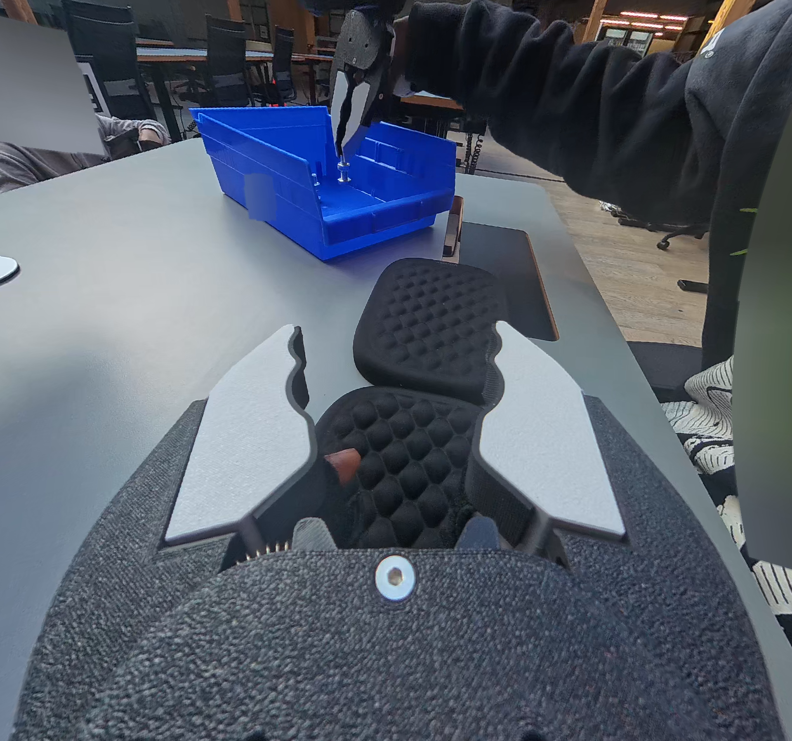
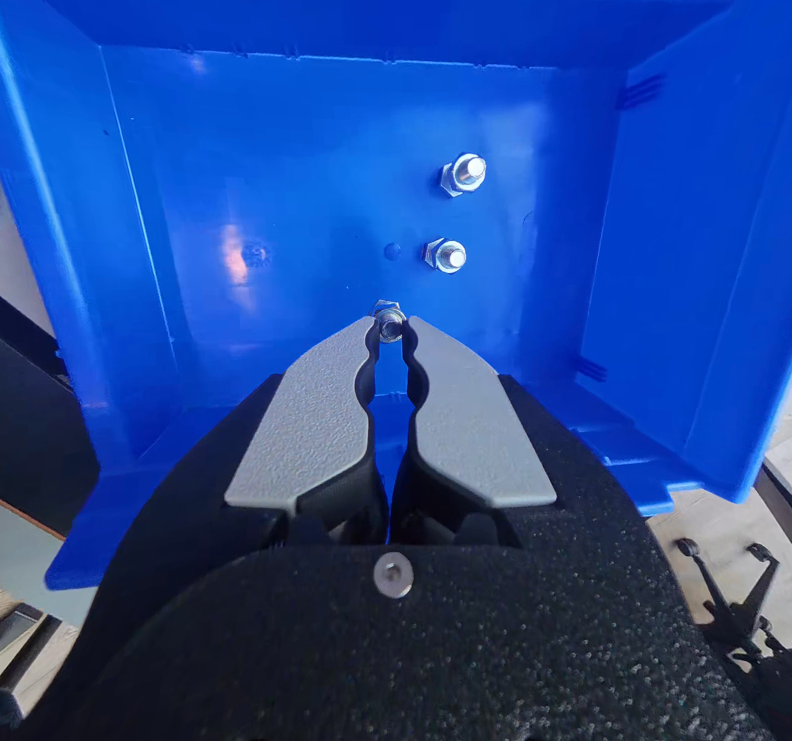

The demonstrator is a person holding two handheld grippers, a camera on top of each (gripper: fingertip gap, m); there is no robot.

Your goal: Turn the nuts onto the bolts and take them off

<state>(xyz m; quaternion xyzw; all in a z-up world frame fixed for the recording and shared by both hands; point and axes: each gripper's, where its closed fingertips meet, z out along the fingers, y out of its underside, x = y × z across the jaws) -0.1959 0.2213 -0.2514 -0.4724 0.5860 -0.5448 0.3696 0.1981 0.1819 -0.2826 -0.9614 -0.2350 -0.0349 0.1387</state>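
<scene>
- The right gripper (image 2: 391,326) points down into the blue bin (image 2: 128,215), its two grey fingers (image 2: 317,412) drawn close and pinching the top nut (image 2: 389,329) on the nearest bolt (image 2: 386,307).
- That bolt stands upright from the bin floor, right at the fingertips; a second nut sits lower on it, against the floor.
- Two more bolts rise farther off and a little to the right: the middle bolt (image 2: 445,256) and the far bolt (image 2: 465,174), each with a nut at its base, both clear of the fingers.
- In the left wrist view the right gripper (image 1: 343,154) reaches into the bin (image 1: 265,150) from above, held by an arm in a dark sleeve (image 1: 557,90); the gripped bolt (image 1: 343,170) stands just under its tips.
- The left gripper (image 1: 398,356) hangs low over the grey table (image 1: 128,292), well apart from the bin, which lies far ahead of it.
- Its fingers (image 1: 248,433) are spread wide with nothing between them; beneath them lies a black quilted pad (image 1: 428,326).
- A dark mat (image 1: 514,270) lies on the table to the right of the bin.
</scene>
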